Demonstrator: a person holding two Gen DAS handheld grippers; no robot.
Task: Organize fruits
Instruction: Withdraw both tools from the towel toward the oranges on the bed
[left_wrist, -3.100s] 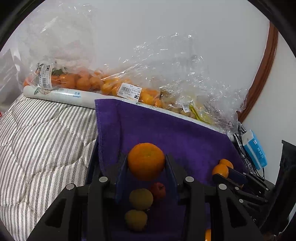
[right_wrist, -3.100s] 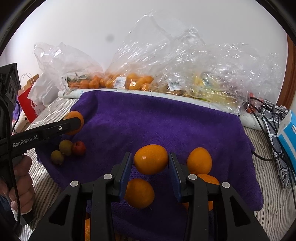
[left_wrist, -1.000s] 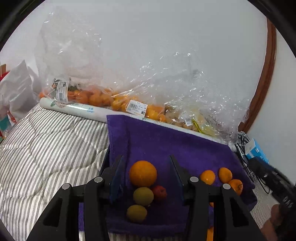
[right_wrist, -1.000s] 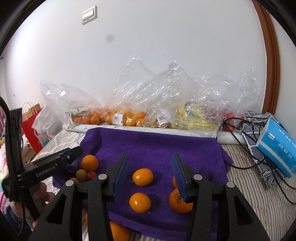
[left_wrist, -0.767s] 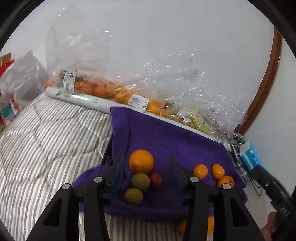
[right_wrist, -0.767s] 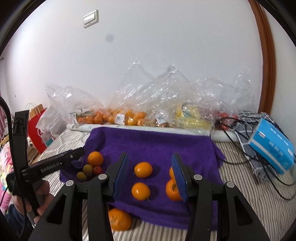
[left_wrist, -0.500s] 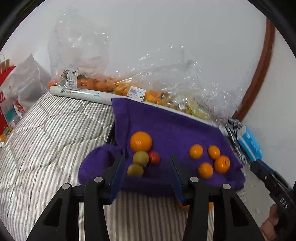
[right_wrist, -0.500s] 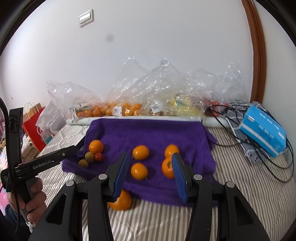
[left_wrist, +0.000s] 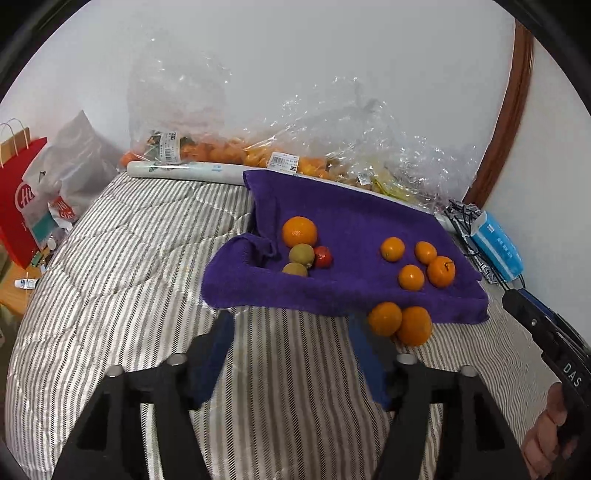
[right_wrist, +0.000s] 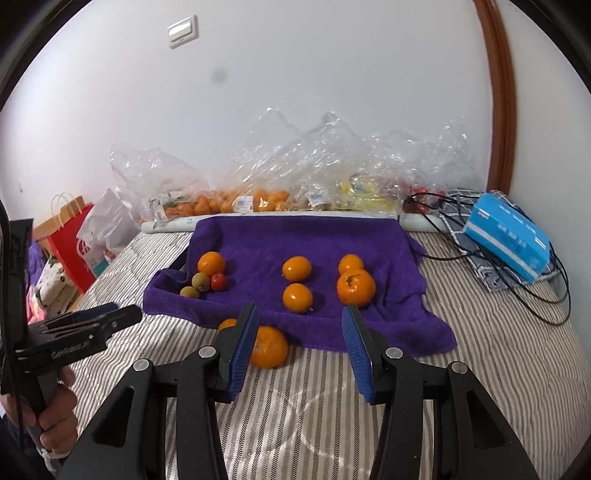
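A purple towel (left_wrist: 354, 221) (right_wrist: 303, 236) lies on the striped bed. On its left sit one orange (left_wrist: 299, 231) (right_wrist: 211, 263), two green fruits (left_wrist: 301, 254) (right_wrist: 201, 281) and a small red fruit (left_wrist: 323, 256) (right_wrist: 218, 281). On its right sit several oranges (left_wrist: 441, 271) (right_wrist: 355, 287). Two oranges (left_wrist: 414, 325) (right_wrist: 268, 347) lie on the bed at the towel's front edge. My left gripper (left_wrist: 290, 325) is open and empty, back from the towel. My right gripper (right_wrist: 299, 314) is open and empty above the front edge.
Clear plastic bags of fruit (left_wrist: 280, 162) (right_wrist: 332, 184) line the wall behind the towel. A blue box (right_wrist: 506, 230) and black cables (right_wrist: 546, 295) lie at the right. A red paper bag (left_wrist: 18, 192) stands off the bed's left side.
Both grippers let go of their oranges, opened, and pulled back and up from the towel. The whole towel and the two oranges in front of it have come into view.
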